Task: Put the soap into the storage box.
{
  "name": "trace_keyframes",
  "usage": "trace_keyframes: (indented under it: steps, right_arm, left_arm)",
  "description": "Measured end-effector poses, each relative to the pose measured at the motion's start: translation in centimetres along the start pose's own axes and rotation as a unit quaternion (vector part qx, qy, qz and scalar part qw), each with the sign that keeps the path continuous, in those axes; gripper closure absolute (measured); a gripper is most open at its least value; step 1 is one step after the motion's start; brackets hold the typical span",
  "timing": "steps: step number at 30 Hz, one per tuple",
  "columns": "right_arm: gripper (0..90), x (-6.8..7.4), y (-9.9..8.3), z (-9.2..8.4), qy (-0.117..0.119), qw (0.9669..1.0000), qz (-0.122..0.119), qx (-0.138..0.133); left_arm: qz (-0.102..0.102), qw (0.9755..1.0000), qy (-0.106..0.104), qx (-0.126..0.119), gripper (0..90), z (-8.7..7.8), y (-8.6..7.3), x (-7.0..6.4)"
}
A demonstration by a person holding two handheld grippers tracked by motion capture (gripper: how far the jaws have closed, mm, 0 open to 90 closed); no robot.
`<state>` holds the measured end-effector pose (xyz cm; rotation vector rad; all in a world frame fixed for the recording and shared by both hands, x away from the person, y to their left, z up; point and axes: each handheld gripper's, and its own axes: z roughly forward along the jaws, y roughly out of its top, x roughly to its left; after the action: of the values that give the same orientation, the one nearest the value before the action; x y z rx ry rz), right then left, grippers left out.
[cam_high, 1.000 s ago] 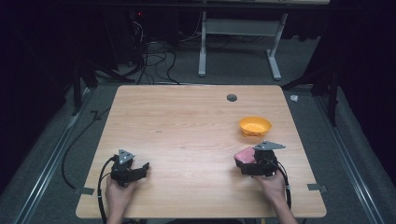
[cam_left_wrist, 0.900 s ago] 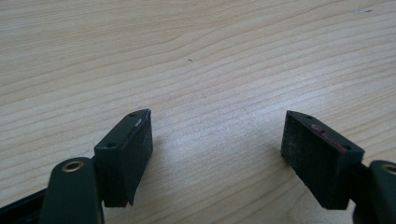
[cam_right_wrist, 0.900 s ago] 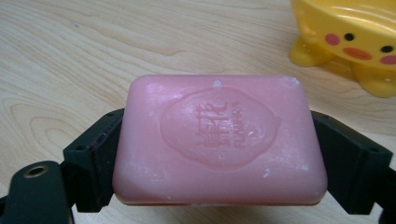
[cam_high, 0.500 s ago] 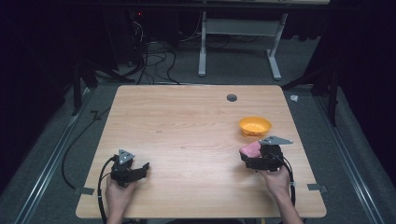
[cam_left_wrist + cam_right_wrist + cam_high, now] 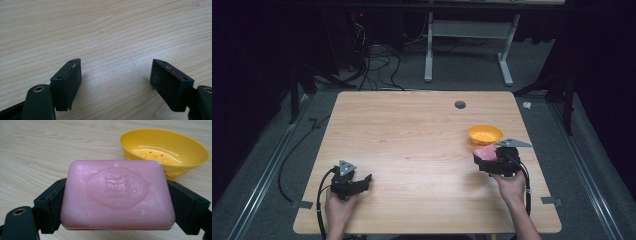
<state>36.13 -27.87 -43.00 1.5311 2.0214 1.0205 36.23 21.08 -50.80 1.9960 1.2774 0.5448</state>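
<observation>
**Soap in hand, dish ahead**

My right gripper (image 5: 117,202) clamps the pink soap bar (image 5: 117,195) flat between its jaws, carried above the wooden table (image 5: 412,130). My left gripper (image 5: 116,77) rests wide and empty. Just beyond sits the yellow soap dish (image 5: 165,147). Next, I judge: ease forward over it, lower, release.

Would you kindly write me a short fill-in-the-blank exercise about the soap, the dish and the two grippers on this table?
1. The right gripper is shut on a pink bar of ____.
2. The dish beyond the soap is ____ in colour.
3. The left gripper has its jaws ____, with nothing between them.
4. Inside, the dish holds ____.

Missing words: soap; yellow; open; nothing
</observation>
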Motion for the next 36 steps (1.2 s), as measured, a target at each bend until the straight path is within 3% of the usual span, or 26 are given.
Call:
trace_keyframes:
  steps: [21,36]
  right_arm:
    - [13.4,-1.1,2.4,0.1,-0.002,0.9999,0.009,-0.007]
    - [13.4,-1.5,3.8,1.5,-0.011,0.9998,0.018,0.005]
  left_arm:
    - [0.006,1.0000,-0.004,0.002,24.7,0.0,0.0,0.0]
    - [0.007,0.9999,-0.008,0.003,23.2,0.1,0.1,0.0]
